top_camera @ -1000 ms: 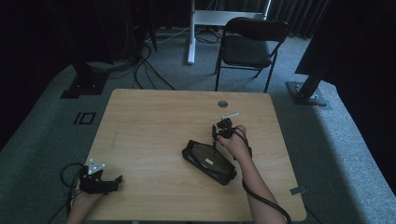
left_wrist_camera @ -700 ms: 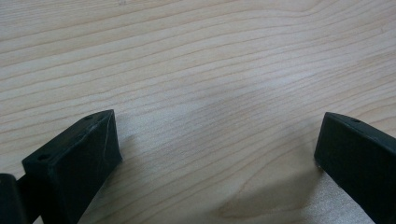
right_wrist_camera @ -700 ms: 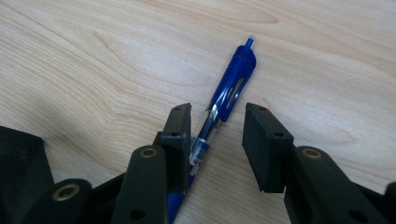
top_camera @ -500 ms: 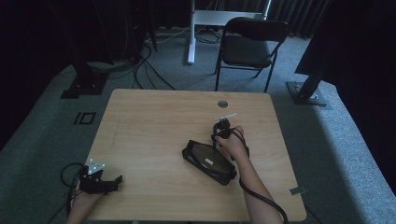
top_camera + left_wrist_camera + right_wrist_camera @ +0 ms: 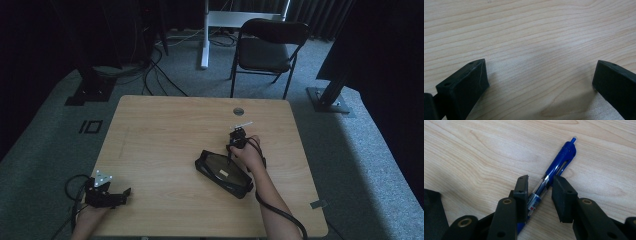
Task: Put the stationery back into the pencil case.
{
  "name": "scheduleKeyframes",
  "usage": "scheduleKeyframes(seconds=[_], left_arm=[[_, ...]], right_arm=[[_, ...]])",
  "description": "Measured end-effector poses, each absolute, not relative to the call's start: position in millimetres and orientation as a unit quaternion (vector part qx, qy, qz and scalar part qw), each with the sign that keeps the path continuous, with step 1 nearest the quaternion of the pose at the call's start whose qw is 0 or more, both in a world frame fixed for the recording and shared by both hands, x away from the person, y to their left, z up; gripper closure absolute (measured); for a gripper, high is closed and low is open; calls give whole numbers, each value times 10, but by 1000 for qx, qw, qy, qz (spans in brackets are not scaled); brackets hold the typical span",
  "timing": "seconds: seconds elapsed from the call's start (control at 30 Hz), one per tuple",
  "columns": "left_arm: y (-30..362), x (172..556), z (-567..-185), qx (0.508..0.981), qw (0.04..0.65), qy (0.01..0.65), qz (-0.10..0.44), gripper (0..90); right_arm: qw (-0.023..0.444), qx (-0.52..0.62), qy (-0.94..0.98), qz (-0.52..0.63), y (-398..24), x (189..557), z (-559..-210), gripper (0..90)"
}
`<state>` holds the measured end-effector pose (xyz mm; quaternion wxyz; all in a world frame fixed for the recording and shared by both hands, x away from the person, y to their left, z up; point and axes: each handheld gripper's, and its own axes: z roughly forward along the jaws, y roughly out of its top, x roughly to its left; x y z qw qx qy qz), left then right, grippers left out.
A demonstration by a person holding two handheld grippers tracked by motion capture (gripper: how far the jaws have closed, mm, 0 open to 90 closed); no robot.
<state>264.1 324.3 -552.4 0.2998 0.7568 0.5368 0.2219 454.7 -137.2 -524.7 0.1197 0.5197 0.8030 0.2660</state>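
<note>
Blue retractable pen (image 5: 554,170) lies flat on the wooden table (image 5: 165,130), its clicker end pointing away from the right gripper (image 5: 539,192) and its clear barrel section between that gripper's two black jaws. The jaws have just been closing around the pen. The left-hand pad in the right gripper view meets the barrel; a narrow gap remains at the other pad, so the pen is bracketed, not clamped.

In the high view the right gripper (image 5: 235,145) points down at the table just beside the far end of a black pencil case (image 5: 222,172), which lies at an angle near the table's middle right.

Left gripper (image 5: 106,192) rests at the near left corner of the table, well apart from the case. Its jaws stand wide apart over bare wood, with nothing between them.
</note>
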Motion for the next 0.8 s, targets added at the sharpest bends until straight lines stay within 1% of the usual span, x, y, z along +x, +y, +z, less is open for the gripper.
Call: scheduleKeyframes(seconds=[0.23, 0.3, 0.4, 0.63, 0.8], left_arm=[[3243, 2641, -5524, 757, 300, 537, 222, 2], [3243, 2641, -5524, 757, 300, 537, 222, 2], [3243, 2641, -5524, 757, 300, 537, 222, 2], [3243, 2641, -5524, 757, 300, 537, 222, 2], [3243, 2641, -5524, 757, 300, 537, 222, 2]], right_arm=[[107, 520, 804, 268, -1356, 4540, -5242, 721], [101, 513, 808, 272, -1341, 4531, -5247, 755], [96, 505, 813, 272, -1317, 4524, -5246, 783], [102, 503, 815, 267, -1305, 4533, -5232, 791], [106, 505, 811, 276, -1345, 4536, -5145, 791]])
